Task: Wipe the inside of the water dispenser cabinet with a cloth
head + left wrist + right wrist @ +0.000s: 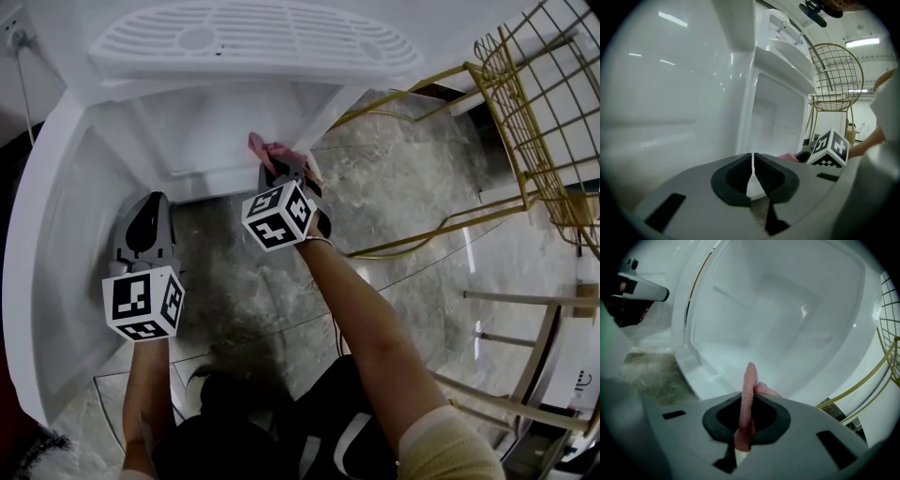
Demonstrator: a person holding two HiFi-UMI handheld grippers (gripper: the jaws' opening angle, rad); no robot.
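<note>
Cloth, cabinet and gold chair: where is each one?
cloth (pixel 746 399): right gripper view, middle of the upright pink strip.
cabinet (pixel 787 310): right gripper view, inside back wall.
gold chair (pixel 836 75): left gripper view, wire back.

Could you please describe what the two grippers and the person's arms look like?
The left hand-held gripper and the right hand-held gripper each have a grey body, black-lined jaws and a white cube with black square markers. The right arm wears a pale sleeve above the elbow; the left forearm shows none.
</note>
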